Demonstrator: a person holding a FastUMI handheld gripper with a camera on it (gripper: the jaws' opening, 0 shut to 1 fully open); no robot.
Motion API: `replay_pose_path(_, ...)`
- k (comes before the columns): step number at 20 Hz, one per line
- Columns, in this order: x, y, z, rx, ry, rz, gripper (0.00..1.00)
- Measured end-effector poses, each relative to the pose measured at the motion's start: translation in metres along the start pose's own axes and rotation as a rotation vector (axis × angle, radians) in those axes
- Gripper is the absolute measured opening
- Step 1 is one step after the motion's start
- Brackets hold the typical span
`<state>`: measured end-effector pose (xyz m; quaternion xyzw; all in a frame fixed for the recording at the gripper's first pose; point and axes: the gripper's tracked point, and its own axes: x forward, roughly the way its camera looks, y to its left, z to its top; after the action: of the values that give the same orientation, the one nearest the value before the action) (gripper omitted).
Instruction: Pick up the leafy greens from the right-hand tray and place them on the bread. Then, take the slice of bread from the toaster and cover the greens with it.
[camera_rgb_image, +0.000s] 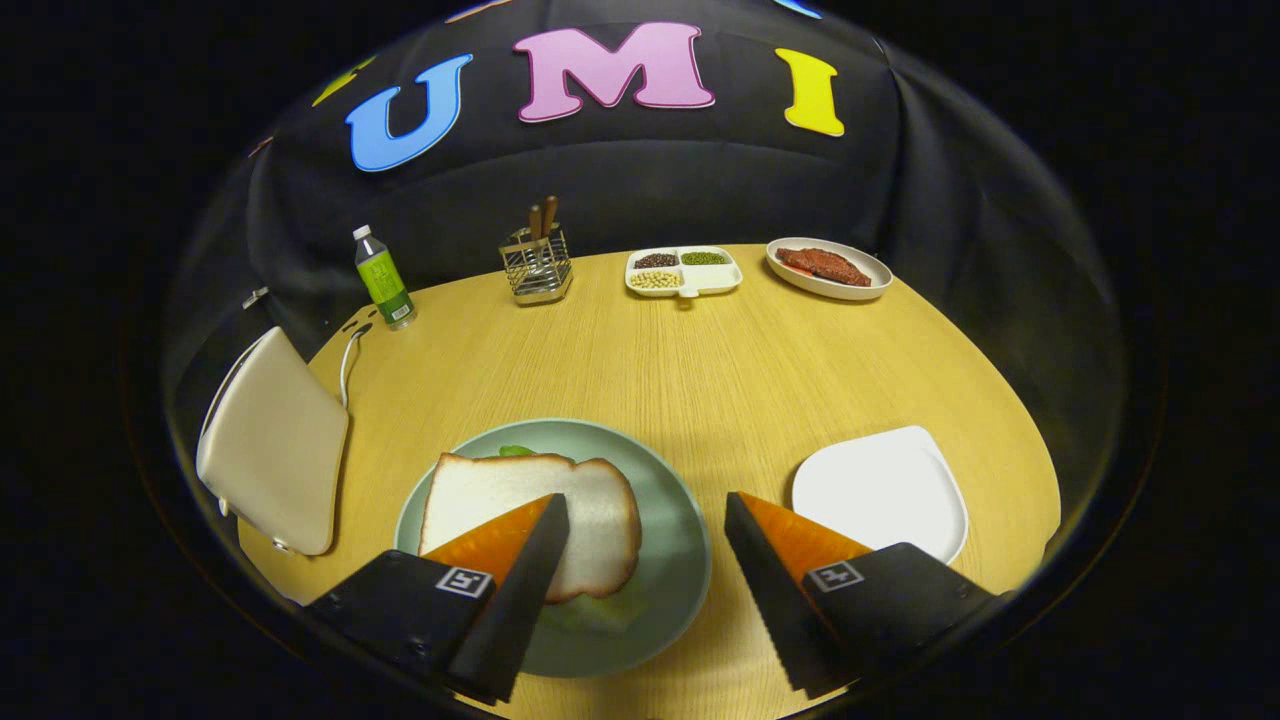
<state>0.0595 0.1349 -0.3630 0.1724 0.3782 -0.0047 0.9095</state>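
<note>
Your claw (645, 520) hangs over the near edge of the wooden table (700, 370) with its fingers spread wide and nothing held between them. Just ahead of your left finger sits the pale green plate (670, 590), and on it lies the slice of bread (600, 510), flat, with that finger's tip overlapping its near corner in the view; you cannot tell from here whether the finger touches it. A bit of the leafy greens (517, 451) peeks out from under the bread's far edge, and a pale green patch shows beneath its near edge too. Just ahead of your right finger lies the white square tray (880, 490), bare on top. Off to the left of your left finger stands the cream toaster (272, 455), its cord running back along the table. Well beyond the fingers, along the far edge, you have a green bottle (383, 277), a wire utensil holder (537, 265) with brown handles standing in it, a white divided dish (684, 271) of beans and grains, and an oval plate with a slab of meat (827, 267).
</note>
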Motion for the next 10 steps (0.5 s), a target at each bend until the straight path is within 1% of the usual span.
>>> replay_pose_path(1,-0.006,-0.001,0.007,0.001,-0.013,0.003,1.0)
replay_pose_path(5,-0.026,-0.011,0.042,0.007,-0.081,0.017,1.0)
replay_pose_path(10,-0.073,-0.017,0.1,-0.02,-0.181,0.066,1.0)
